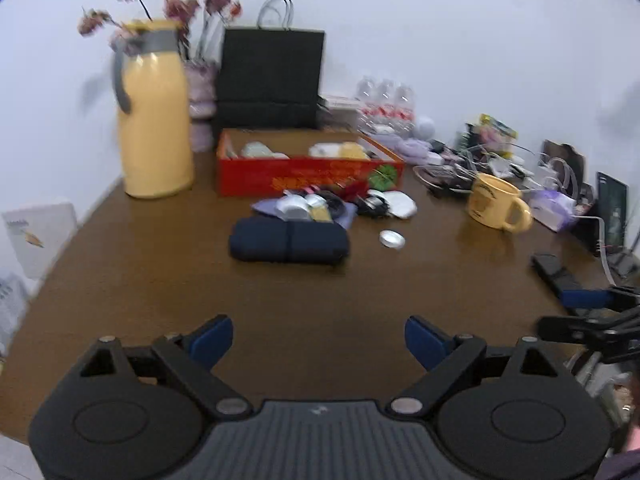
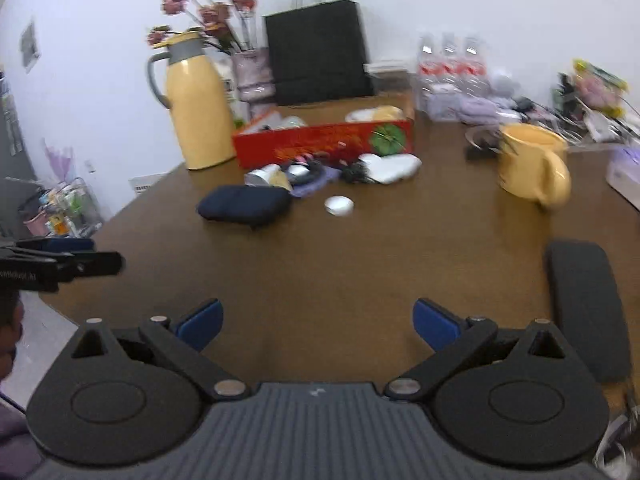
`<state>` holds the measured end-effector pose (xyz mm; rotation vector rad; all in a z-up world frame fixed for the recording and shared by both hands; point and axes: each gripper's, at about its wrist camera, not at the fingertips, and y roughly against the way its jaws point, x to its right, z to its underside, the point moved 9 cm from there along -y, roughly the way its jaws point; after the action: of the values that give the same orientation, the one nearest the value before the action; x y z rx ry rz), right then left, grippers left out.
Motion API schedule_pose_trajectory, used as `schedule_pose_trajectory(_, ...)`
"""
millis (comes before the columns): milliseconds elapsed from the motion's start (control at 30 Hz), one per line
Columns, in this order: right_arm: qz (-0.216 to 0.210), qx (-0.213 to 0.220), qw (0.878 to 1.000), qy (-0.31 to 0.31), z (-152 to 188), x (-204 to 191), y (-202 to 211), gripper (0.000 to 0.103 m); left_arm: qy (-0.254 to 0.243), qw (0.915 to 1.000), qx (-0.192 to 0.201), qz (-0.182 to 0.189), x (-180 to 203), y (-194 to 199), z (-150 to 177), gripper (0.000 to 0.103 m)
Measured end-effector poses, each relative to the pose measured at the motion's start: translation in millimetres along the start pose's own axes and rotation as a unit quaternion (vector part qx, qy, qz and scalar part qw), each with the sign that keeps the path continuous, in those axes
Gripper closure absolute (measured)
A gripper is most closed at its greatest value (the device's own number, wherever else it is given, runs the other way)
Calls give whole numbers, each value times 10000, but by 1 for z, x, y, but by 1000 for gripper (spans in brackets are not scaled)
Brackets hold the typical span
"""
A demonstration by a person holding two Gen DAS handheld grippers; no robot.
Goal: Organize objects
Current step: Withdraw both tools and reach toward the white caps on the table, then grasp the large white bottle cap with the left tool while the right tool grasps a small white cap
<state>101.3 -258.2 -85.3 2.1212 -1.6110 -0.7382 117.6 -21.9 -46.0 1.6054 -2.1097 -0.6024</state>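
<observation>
A red open box (image 1: 308,174) (image 2: 324,142) holding a few small items stands at the back of the brown table. In front of it lies a heap of small things (image 1: 316,204) (image 2: 304,174), a dark blue pouch (image 1: 289,243) (image 2: 245,204), a round silver tin (image 1: 392,239) (image 2: 339,205) and a white mouse-like object (image 1: 398,204) (image 2: 390,168). My left gripper (image 1: 319,338) is open and empty over the near table. My right gripper (image 2: 318,322) is open and empty; it also shows at the right edge of the left wrist view (image 1: 588,312).
A yellow thermos jug (image 1: 154,112) (image 2: 198,100) and a black paper bag (image 1: 272,80) (image 2: 320,52) stand at the back. A yellow mug (image 1: 498,206) (image 2: 534,162) is on the right, with clutter behind it. A black flat case (image 2: 586,304) (image 1: 554,272) lies near right.
</observation>
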Motion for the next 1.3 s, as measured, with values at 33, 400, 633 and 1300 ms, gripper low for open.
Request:
schedule_pose_trajectory(33, 80, 61, 9999, -26, -4, 4, 1, 0, 34, 9999, 133, -59, -2, 1, -5, 11)
schedule_pose_trajectory(400, 468, 355, 9954, 757, -54, -7, -99, 17, 64, 9990, 436, -26, -14, -125, -76, 29)
schedule_pose_trajectory(633, 530, 107, 9954, 789, -75, -3, -179, 35, -44, 10000, -76, -17, -27, -223, -93, 38)
schedule_pose_trajectory(1300, 191, -57, 9962, 843, -64, -15, -181, 74, -413, 9987, 140, 250, -6, -135, -75, 67)
